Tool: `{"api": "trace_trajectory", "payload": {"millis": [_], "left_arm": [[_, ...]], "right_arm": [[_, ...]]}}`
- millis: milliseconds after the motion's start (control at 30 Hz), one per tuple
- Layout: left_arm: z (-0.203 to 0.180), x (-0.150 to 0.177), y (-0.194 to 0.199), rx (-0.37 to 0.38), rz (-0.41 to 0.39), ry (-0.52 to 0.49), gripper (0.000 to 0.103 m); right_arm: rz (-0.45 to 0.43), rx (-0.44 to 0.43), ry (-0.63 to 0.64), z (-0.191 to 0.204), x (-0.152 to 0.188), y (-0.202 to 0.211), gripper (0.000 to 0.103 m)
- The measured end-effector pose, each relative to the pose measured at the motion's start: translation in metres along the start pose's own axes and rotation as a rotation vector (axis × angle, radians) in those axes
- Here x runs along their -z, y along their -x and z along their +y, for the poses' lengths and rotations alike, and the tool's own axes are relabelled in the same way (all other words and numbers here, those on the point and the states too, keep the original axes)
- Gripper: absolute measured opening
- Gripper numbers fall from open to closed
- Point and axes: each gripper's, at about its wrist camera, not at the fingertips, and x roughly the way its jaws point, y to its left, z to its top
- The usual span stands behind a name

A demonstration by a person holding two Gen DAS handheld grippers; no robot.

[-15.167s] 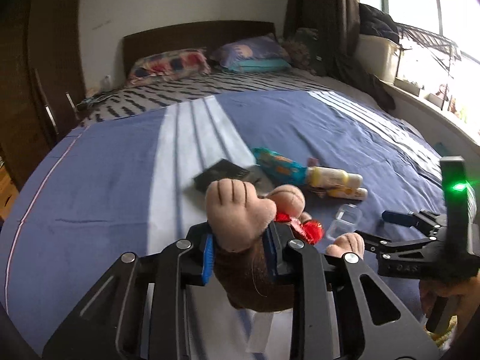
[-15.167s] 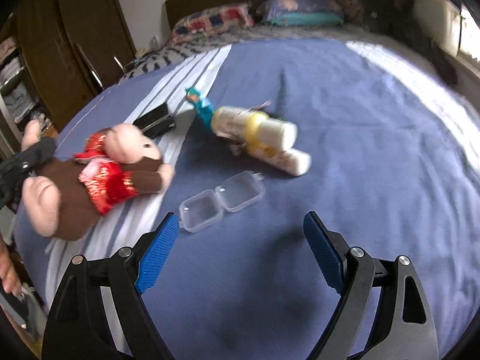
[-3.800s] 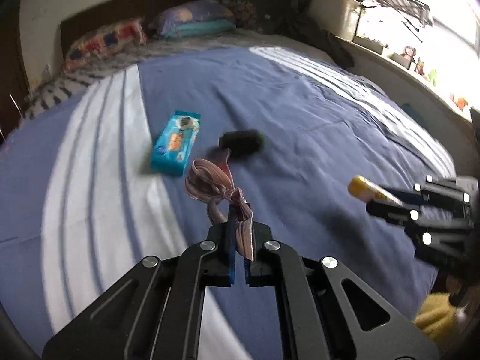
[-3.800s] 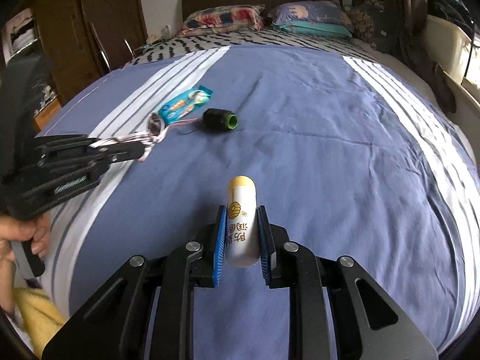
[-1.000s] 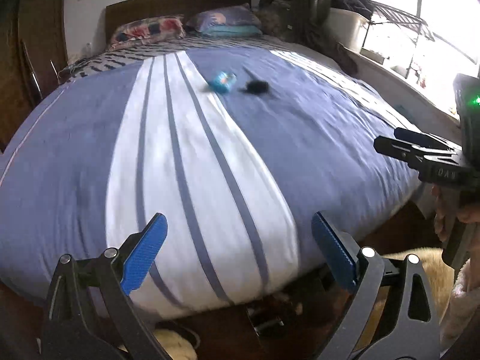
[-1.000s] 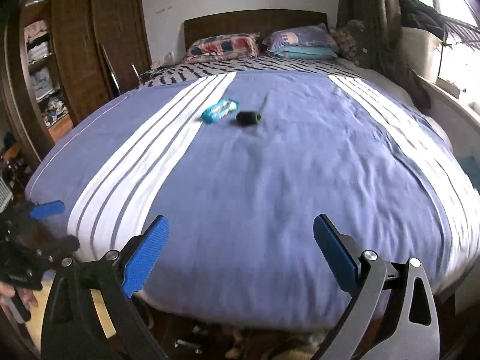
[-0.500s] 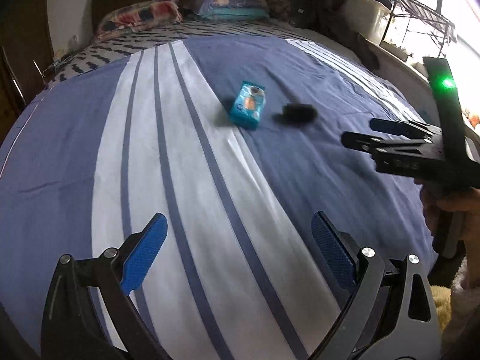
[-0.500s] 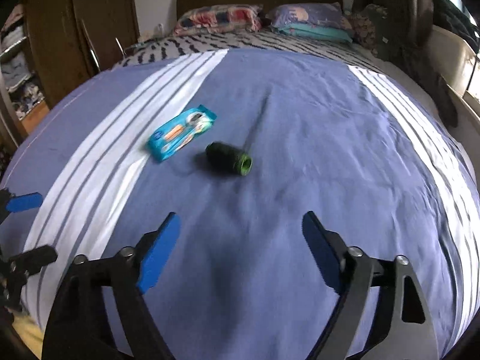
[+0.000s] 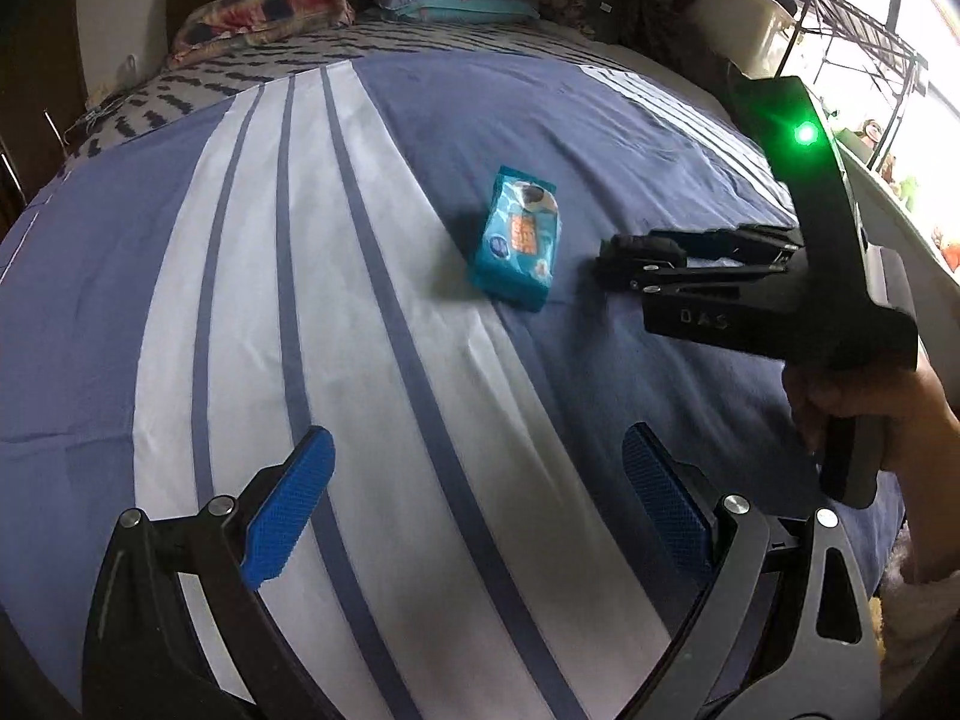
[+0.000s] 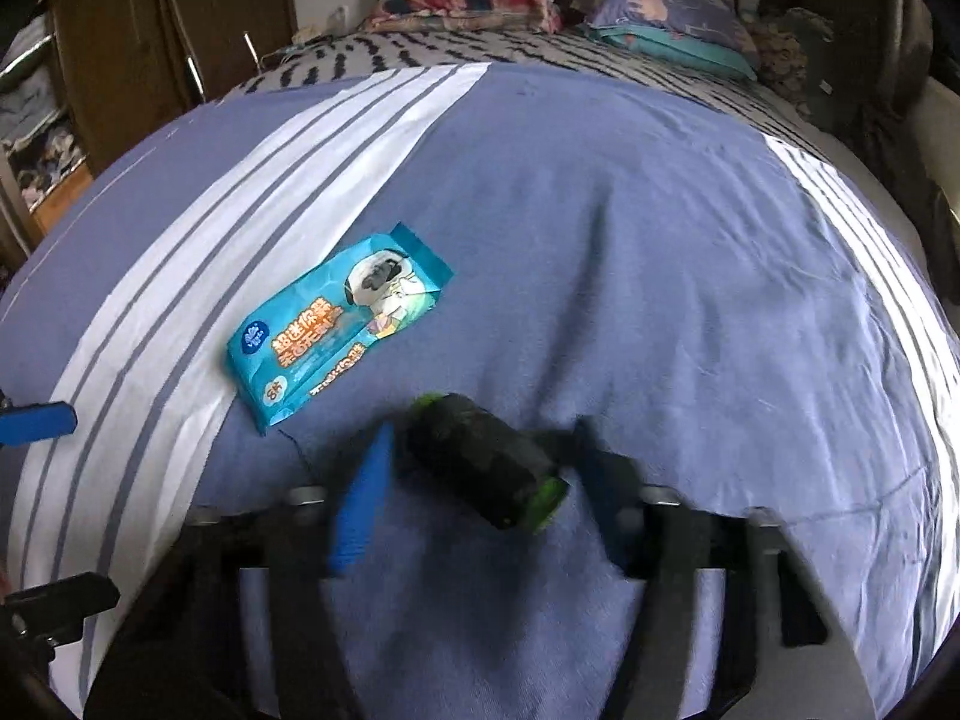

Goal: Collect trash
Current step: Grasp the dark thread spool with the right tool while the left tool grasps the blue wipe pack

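R gripper (image 10: 480, 480) now astride spool (image 10: 486, 461)

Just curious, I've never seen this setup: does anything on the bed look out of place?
Yes: a teal packet and a dark spool lie loose on the made bed; the right gripper straddles the spool.

left gripper (image 9: 474, 498): black frame, blue ribbed pads, silver screws | right gripper (image 9: 618, 258): black, letters "DAS", green light | right hand (image 9: 870, 414): bare skin
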Motion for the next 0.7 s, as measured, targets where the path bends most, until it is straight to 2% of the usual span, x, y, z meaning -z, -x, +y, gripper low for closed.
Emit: {"api": "trace_trajectory", "payload": {"millis": [100,367,433,667,700], "left_arm": [[0.0,-0.008,-0.006,0.0,0.002,-0.005,0.092],[-0.012,-0.049,-0.033,0.002,-0.03,-0.03,0.091],[-0.015,-0.06,-0.042,0.001,-0.025,-0.035,0.086],[-0.029,-0.083,-0.08,0.0,0.013,-0.09,0.084],[-0.032,-0.084,-0.085,-0.004,0.016,-0.105,0.075]], "right_arm": [[-0.011,-0.013,0.01,0.001,-0.003,0.0,0.052],[-0.053,0.069,-0.051,-0.034,-0.007,0.021,0.052],[-0.051,0.078,-0.06,-0.041,-0.004,0.023,0.052],[-0.046,0.052,-0.086,-0.057,0.011,0.034,0.052],[-0.048,0.047,-0.088,-0.057,0.013,0.036,0.052]]}}
